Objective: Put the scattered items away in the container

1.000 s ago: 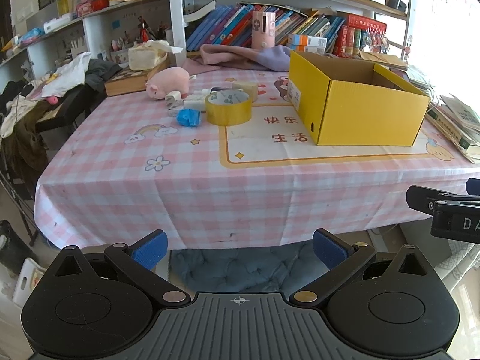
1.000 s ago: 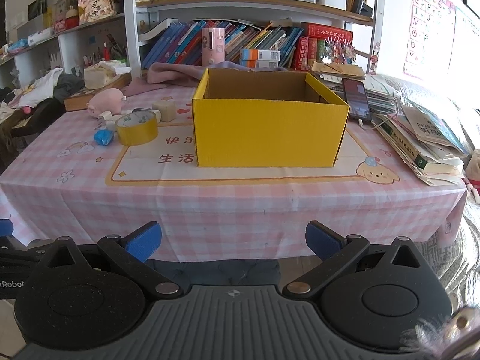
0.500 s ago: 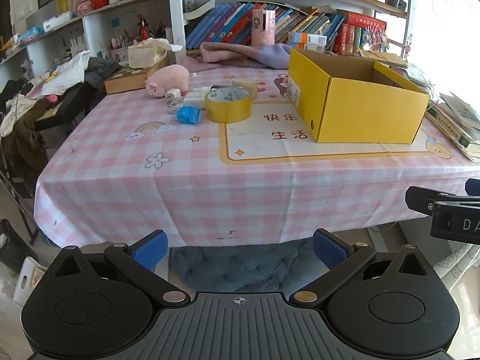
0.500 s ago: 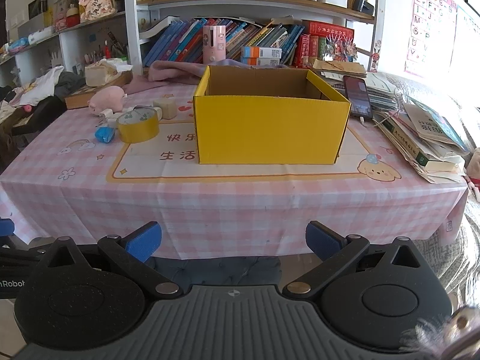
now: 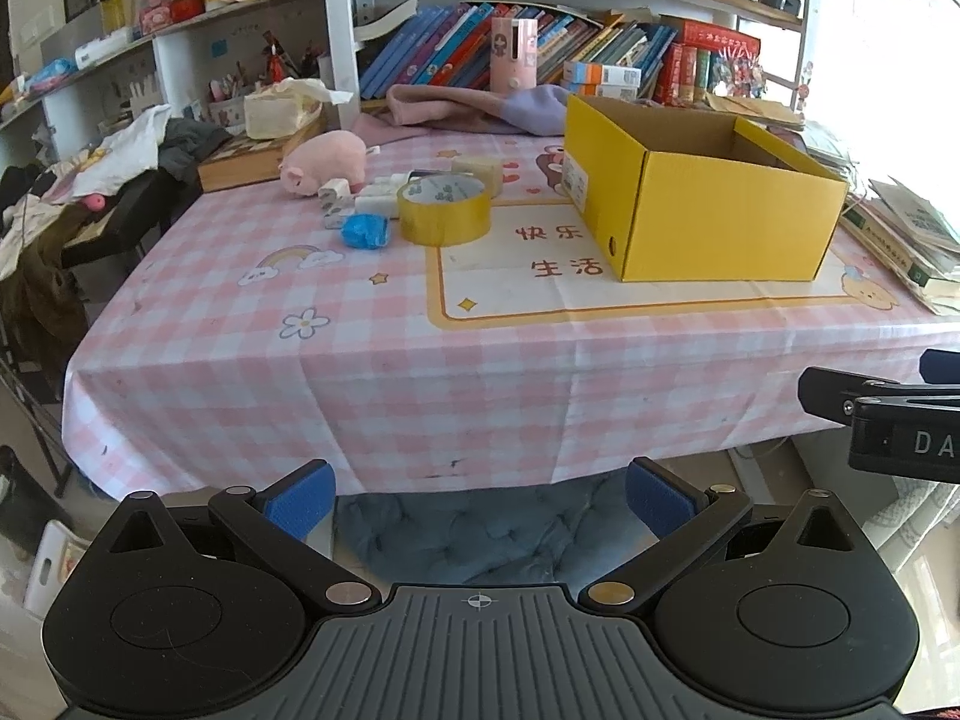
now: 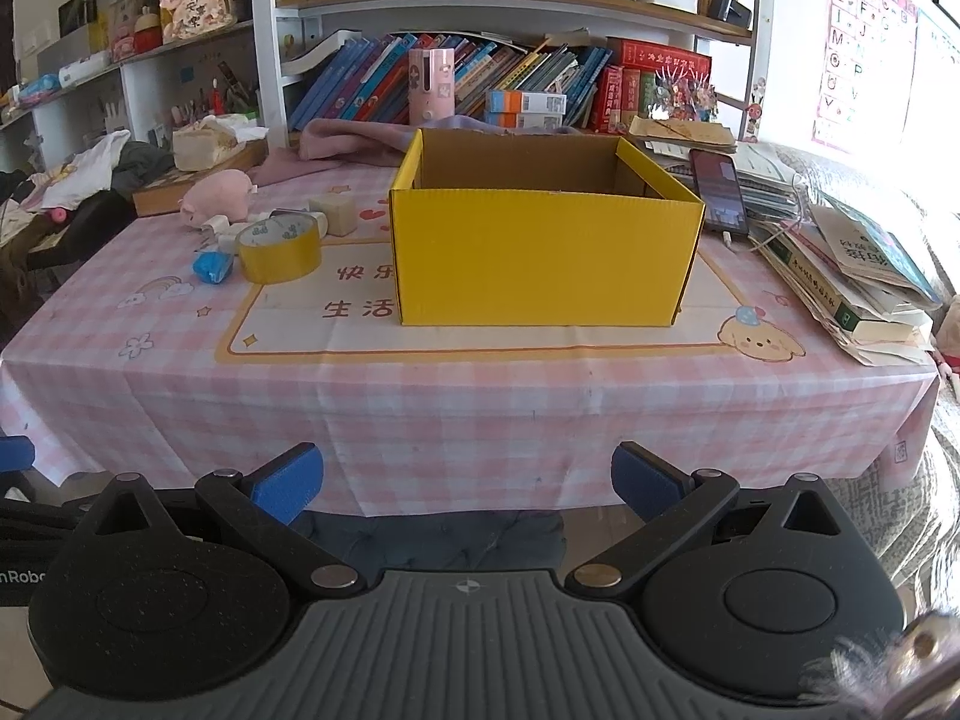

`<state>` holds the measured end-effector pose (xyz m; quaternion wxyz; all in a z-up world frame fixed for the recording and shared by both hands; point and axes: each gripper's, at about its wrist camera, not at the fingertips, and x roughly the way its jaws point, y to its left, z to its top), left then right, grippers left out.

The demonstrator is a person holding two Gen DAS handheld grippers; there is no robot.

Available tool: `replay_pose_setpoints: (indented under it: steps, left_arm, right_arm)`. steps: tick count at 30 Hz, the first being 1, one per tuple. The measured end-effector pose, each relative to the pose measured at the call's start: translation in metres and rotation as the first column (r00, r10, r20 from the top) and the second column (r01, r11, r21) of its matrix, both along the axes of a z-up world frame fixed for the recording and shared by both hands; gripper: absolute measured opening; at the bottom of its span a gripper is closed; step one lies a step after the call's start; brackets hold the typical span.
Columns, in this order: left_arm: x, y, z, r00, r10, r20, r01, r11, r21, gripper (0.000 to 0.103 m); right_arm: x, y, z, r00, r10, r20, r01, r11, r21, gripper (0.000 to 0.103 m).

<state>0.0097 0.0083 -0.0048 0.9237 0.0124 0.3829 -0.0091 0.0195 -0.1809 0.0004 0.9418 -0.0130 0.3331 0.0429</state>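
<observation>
An open yellow cardboard box (image 5: 708,222) (image 6: 543,255) stands on the pink checked tablecloth (image 5: 420,348). Left of it lie a yellow tape roll (image 5: 444,210) (image 6: 279,252), a blue crumpled item (image 5: 365,231) (image 6: 212,266), a pink plush pig (image 5: 327,162) (image 6: 219,192), small white pieces (image 5: 375,195) and a beige block (image 5: 477,171) (image 6: 333,213). My left gripper (image 5: 477,495) is open and empty, below and in front of the table's front edge. My right gripper (image 6: 465,483) is open and empty, facing the box from in front of the table.
Stacked books and papers (image 6: 852,264) and a phone (image 6: 717,192) lie at the table's right end. A purple-pink cloth (image 5: 480,108) lies behind the box. Bookshelves (image 6: 480,78) stand behind. Clothes (image 5: 120,162) pile at the left. A blue cushion (image 5: 480,528) sits under the table.
Both grippers have risen slightly and neared the table; the table and box sit a little lower in view. No object has moved. Both stay open.
</observation>
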Motion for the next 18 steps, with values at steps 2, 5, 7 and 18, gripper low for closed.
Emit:
replay_pose_setpoints:
  steps: [2,5,7,18]
  left_arm:
    - [0.0002,-0.0006,0.0,1.0,-0.001,0.001,0.001,1.0,0.005,0.103]
    - [0.0004,-0.0001,-0.0001,1.0,0.004,0.001,-0.004,1.0,0.011,0.103]
    - [0.0008,0.0006,-0.0009,1.0,0.005,-0.003,-0.005,1.0,0.008,0.103]
    - [0.001,0.0022,0.0002,1.0,-0.001,-0.002,0.001,1.0,-0.002,0.103]
  right_arm:
    - [-0.0002,0.001,-0.001,1.0,0.003,-0.003,-0.003,1.0,0.001,0.103]
    - [-0.0005,0.001,-0.0013,1.0,0.007,-0.007,-0.007,1.0,0.004,0.103]
    - [0.0003,0.0007,-0.0007,1.0,0.008,-0.009,-0.008,1.0,0.005,0.103]
    - [0.0008,0.0014,0.0017,1.0,0.009,-0.008,-0.01,1.0,-0.011,0.103]
